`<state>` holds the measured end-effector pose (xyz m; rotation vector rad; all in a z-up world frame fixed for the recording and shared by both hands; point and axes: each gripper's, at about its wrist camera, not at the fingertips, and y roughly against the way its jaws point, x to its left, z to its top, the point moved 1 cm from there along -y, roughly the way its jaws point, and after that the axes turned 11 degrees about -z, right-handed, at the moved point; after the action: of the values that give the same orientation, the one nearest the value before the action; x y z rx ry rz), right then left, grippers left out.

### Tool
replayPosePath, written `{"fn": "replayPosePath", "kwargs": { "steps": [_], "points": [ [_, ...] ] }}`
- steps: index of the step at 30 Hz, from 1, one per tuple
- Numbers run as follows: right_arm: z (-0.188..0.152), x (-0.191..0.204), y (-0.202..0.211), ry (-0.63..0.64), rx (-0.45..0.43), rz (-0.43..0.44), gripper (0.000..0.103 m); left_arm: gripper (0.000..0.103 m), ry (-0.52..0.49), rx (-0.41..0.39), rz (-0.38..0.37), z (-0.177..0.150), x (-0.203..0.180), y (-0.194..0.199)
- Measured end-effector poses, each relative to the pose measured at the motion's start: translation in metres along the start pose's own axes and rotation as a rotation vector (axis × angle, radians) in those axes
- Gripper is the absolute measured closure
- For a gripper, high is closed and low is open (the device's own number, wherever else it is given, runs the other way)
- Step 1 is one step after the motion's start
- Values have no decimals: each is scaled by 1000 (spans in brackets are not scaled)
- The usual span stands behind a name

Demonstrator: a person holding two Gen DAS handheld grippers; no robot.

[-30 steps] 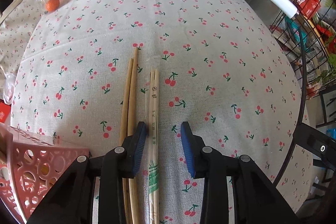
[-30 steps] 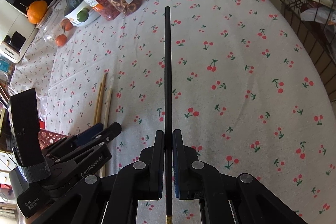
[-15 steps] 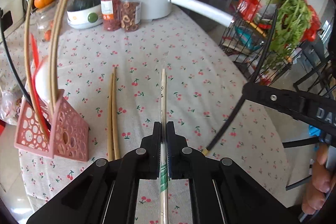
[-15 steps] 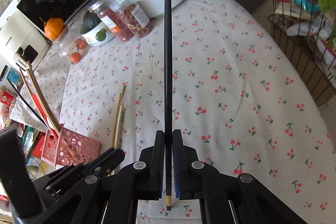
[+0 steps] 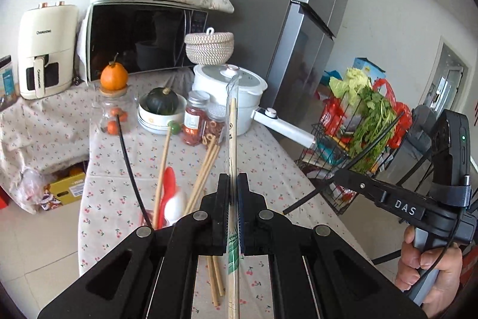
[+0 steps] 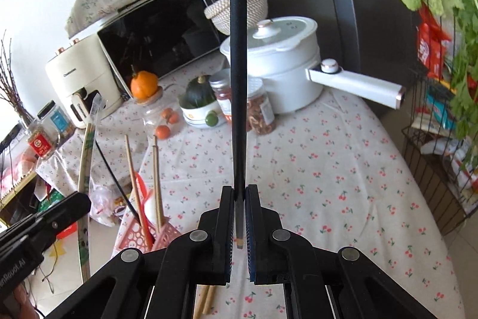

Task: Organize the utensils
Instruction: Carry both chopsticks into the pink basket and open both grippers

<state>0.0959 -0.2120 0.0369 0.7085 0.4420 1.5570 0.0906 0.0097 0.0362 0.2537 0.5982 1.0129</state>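
A: What changed?
B: Both tools have lifted off the bench. The left tool is clenched on one wrapped chopstick pair; the right tool grips one black chopstick.
A: And the pink basket?
B: At nine o'clock of the right tool, holding maybe five utensils, hard to count. Two bamboo chopsticks remain on the bench.
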Motion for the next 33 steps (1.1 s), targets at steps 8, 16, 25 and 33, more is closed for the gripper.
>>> {"fn": "replayPosePath", "kwargs": {
  "steps": [8,16,25,33],
  "points": [
    [4,40,4,71,-31,111,98,98,-45,-240,89,-5,49,6],
    [3,72,-1,105,-46,223,98,98,-113,-250,153,-12,73,-36],
    [-6,94,-37,113,44,242,98,98,-43,-235,201,-23,99,-58],
    [-16,94,-69,70,146,284,91,93,-7,-116,189,-39,102,-61]
  ]
}}
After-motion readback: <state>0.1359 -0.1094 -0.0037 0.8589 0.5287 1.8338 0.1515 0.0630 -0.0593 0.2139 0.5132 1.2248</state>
